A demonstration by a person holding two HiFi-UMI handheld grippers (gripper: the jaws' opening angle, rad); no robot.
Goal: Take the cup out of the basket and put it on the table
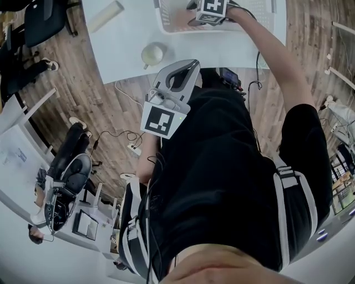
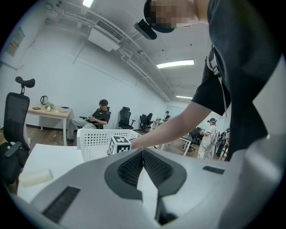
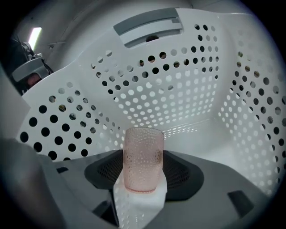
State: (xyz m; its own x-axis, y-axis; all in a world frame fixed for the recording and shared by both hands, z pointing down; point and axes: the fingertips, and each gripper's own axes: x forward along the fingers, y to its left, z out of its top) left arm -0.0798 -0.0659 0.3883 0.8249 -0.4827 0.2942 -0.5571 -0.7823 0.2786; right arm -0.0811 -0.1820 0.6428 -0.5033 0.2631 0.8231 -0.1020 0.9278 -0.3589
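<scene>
From where I stood, the person's right arm reached across the white tabletop (image 1: 125,52) into the perforated white basket (image 3: 178,89), which sat toward the far side, well back from the curved near edge. Down inside it the right tool (image 3: 143,172) hung nose-down with its jaws spread wide, and the pink dimpled cup (image 3: 143,156) stood upright between them on the basket floor. I could not tell whether the pads quite touched its sides. The cup stood off from the walls, with the back wall and its handle slot rising behind it and a broad stretch of basket floor open to its right. The left tool (image 2: 143,151) was held close to the person's body at the tabletop's near edge, roughly level, its jaws brought together at the tip with nothing in them. A pale mug (image 1: 152,54) sat just inside that near edge, with bare tabletop between it and the basket, and a pale oblong block (image 1: 105,15) lay off to the left, well apart from both, with wooden floor (image 1: 111,111) beyond the rim
</scene>
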